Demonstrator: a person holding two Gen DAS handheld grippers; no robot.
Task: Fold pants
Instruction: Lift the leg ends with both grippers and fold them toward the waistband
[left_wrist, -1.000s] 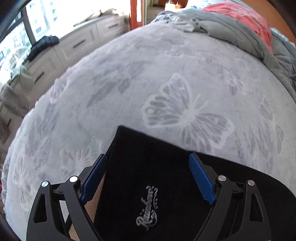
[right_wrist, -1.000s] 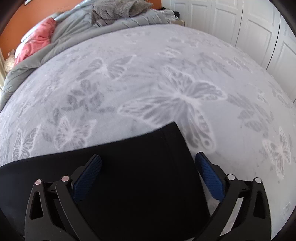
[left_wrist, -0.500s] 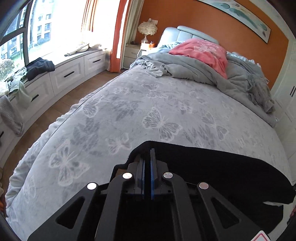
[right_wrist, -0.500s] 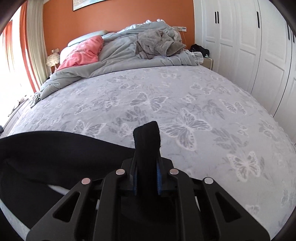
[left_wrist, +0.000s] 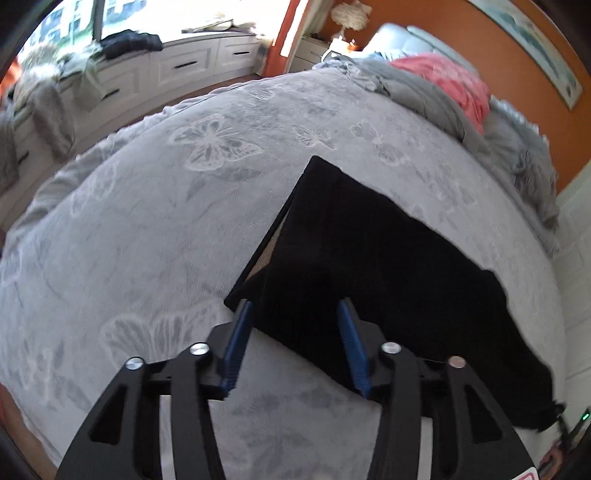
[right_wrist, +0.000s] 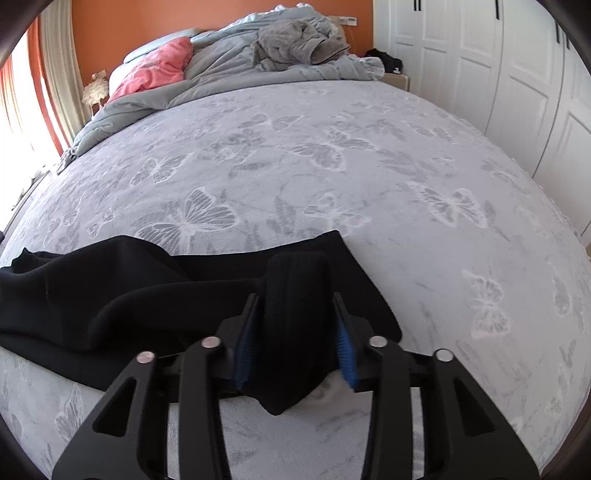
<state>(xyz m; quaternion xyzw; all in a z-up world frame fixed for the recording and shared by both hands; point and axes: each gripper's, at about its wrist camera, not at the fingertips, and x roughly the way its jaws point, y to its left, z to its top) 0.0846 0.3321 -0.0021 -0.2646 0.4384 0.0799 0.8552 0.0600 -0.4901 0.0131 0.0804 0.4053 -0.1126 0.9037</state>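
Orange walls and window drawers ring the bed (left_wrist: 155, 236) in the left wrist view. Its left hand-held gripper (left_wrist: 293, 341) tilts down over the near edge of the black pants (left_wrist: 388, 266), which lie folded flat on the butterfly cover. The jaws have just been opening and stand apart, with cloth between them but no pad pressing.

White wardrobe doors stand beyond the bed (right_wrist: 369, 177) in the right wrist view. Here the right hand-held gripper (right_wrist: 295, 341) also angles down, its jaws just parting; a bunched fold of pants (right_wrist: 110, 295) sits between the pads (right_wrist: 345, 354), looking loose. No writing is legible.
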